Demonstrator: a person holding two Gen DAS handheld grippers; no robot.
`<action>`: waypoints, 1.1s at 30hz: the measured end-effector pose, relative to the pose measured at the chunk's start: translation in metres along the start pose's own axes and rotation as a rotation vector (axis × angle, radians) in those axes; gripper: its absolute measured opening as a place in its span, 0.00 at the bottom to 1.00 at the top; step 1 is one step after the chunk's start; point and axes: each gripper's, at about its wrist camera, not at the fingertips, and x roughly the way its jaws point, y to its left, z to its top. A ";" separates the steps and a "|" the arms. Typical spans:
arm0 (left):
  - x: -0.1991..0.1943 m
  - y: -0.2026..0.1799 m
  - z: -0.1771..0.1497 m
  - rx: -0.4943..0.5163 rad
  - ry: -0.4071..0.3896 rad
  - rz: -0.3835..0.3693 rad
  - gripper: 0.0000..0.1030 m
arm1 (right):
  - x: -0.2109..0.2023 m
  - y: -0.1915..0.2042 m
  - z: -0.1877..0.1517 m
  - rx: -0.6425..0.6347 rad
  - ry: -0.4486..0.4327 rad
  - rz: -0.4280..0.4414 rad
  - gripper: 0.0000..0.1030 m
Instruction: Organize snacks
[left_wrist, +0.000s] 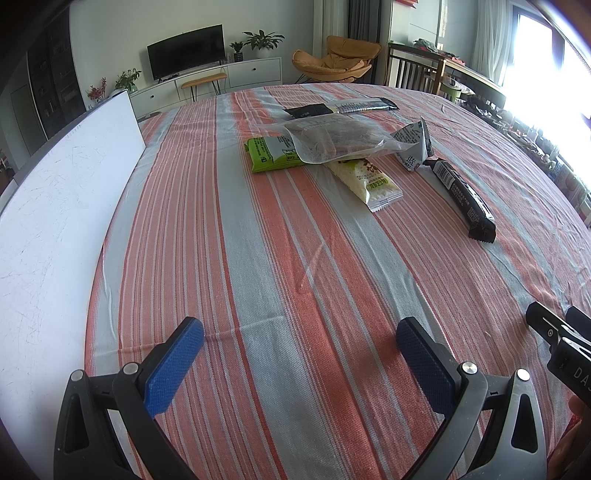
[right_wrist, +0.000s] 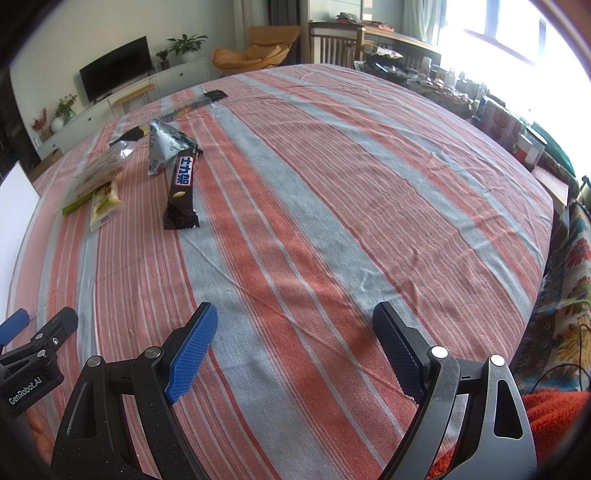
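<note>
Snacks (left_wrist: 332, 147) lie heaped on striped cloth (left_wrist: 295, 277); both grippers' fingers (left_wrist: 173, 363) (right_wrist: 192, 358) spread apart, empty.

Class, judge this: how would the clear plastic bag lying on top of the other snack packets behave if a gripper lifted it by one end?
The clear plastic bag looks thin and crinkled, so it would probably sag. Its contents seem loose and may shift. It rests on the green packet, which it might drag along.

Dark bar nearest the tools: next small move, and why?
Probably bring the right tool forward to the dark bar. Both tools are open and empty; the bar lies alone on the cloth, clear of the snack pile.
</note>
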 end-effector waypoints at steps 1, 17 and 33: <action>0.000 0.000 0.000 0.000 0.000 0.000 1.00 | 0.000 0.000 0.000 0.000 0.000 0.000 0.86; -0.044 0.048 0.069 -0.208 -0.020 -0.133 0.99 | -0.001 0.002 0.001 0.001 -0.002 0.001 0.88; 0.112 -0.024 0.198 -0.111 0.330 0.029 0.92 | 0.001 0.002 0.001 0.000 0.001 0.002 0.89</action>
